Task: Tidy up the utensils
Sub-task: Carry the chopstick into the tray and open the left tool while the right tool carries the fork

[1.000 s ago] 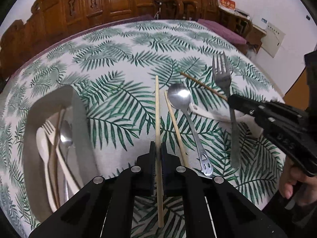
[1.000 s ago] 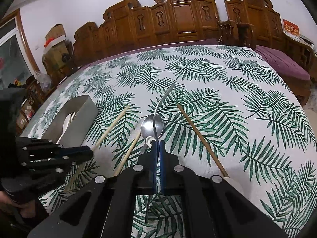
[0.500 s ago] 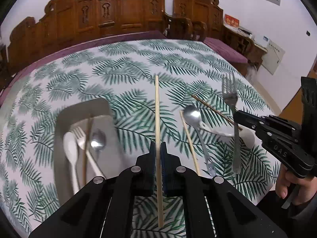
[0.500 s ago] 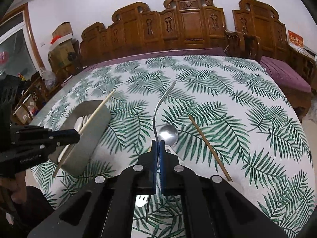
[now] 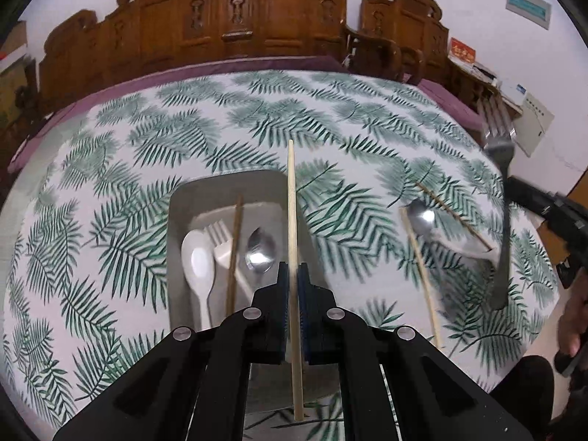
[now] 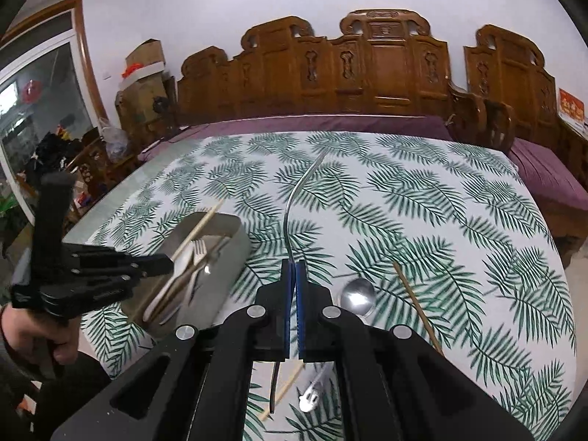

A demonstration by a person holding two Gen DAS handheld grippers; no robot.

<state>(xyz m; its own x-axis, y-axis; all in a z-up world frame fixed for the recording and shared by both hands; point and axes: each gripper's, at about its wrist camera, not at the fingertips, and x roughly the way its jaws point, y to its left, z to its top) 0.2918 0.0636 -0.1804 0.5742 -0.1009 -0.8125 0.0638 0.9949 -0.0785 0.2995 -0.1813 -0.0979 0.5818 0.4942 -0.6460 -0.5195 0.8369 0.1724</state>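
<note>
Bamboo chopstick (image 5: 292, 198) is pinched in the left hand-held gripper (image 5: 293, 275), which points steeply down over the grey tray's (image 5: 176, 202) right edge. The step likely calls for bringing it lengthwise over the tray, beside the dark chopstick (image 5: 235, 242) and small metal spoon (image 5: 260, 250), lowering before letting go so it cannot roll out. The right hand-held gripper (image 6: 293, 275) is clamped on the metal fork (image 6: 297, 198), raised over the desk (image 6: 422, 198), tilted down less steeply.

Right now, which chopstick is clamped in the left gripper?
The pale chopstick pinched in the left gripper, raised over the tray. The dark chopstick lies inside the tray; two others rest on the tablecloth.
</note>
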